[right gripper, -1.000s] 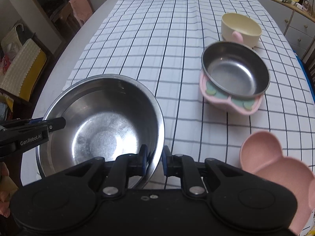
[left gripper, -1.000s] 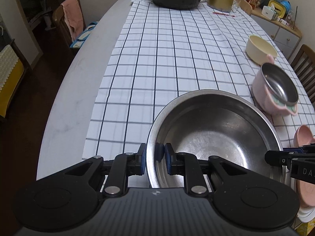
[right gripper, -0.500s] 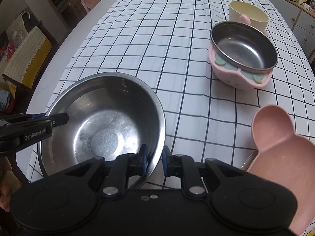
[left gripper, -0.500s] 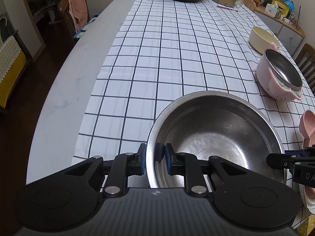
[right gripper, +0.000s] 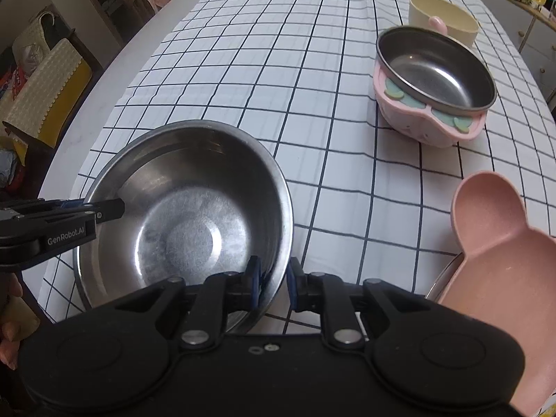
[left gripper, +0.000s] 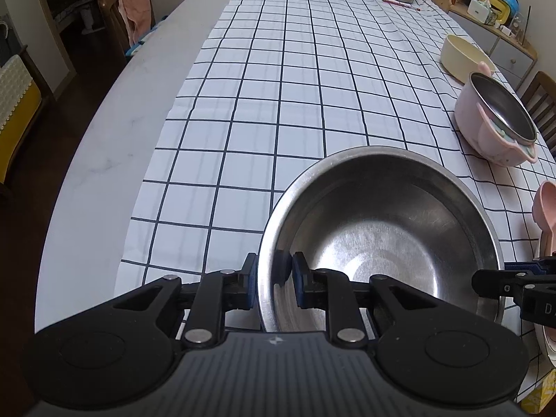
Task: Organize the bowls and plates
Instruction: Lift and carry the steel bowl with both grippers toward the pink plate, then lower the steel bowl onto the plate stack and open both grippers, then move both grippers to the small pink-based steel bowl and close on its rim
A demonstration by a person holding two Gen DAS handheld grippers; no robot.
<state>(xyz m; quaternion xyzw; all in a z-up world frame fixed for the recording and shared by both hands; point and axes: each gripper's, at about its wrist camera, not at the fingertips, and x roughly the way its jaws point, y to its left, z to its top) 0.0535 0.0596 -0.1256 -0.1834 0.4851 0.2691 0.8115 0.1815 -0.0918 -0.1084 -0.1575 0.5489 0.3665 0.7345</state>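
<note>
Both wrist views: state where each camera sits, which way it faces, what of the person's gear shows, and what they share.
Left wrist view: sits on the left tongs, looking down the table; its pads straddle the steel bowl's left rim; the right tongs' tip shows at right.
Right wrist view: sits on the right tongs, straddling the bowl's right rim; the left tongs and fingertips show at left.
Shared: the steel bowl, pink-cased bowl, cream bowl, checked cloth.

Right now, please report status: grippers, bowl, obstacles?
Left gripper and right gripper both clamped on steel bowl rim, opposite sides. Pink bear plate close right.
</note>
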